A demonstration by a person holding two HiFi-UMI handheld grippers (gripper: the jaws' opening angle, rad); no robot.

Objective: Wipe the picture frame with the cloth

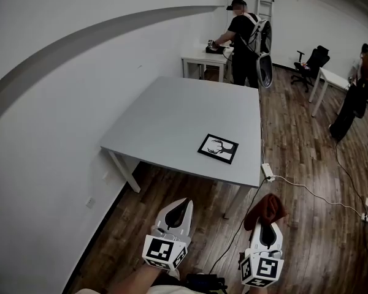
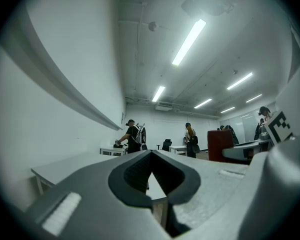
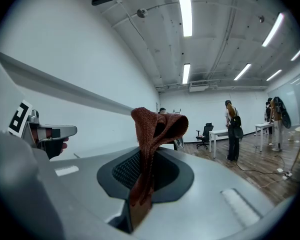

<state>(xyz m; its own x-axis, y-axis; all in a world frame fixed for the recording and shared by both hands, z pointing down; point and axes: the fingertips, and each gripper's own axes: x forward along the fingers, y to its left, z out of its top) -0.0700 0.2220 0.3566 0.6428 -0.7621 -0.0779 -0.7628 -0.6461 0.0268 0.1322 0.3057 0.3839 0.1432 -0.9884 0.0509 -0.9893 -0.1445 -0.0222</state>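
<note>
The black picture frame (image 1: 218, 148) lies flat near the front right corner of the grey table (image 1: 172, 121). Both grippers hang over the wooden floor in front of the table, short of its front edge. My right gripper (image 1: 265, 224) is shut on a red-brown cloth (image 1: 267, 208), which bunches up above the jaws. In the right gripper view the cloth (image 3: 152, 129) stands pinched in the right gripper (image 3: 149, 156). My left gripper (image 1: 184, 202) is to the left, shut with nothing in it. The left gripper (image 2: 151, 154) points over the table top.
A white wall runs along the left. A power strip (image 1: 267, 171) with a cable hangs at the table's front right corner. Behind, a person (image 1: 245, 41) stands at a white desk (image 1: 199, 59); another person (image 1: 357, 94), a second desk and an office chair (image 1: 311, 63) are at the right.
</note>
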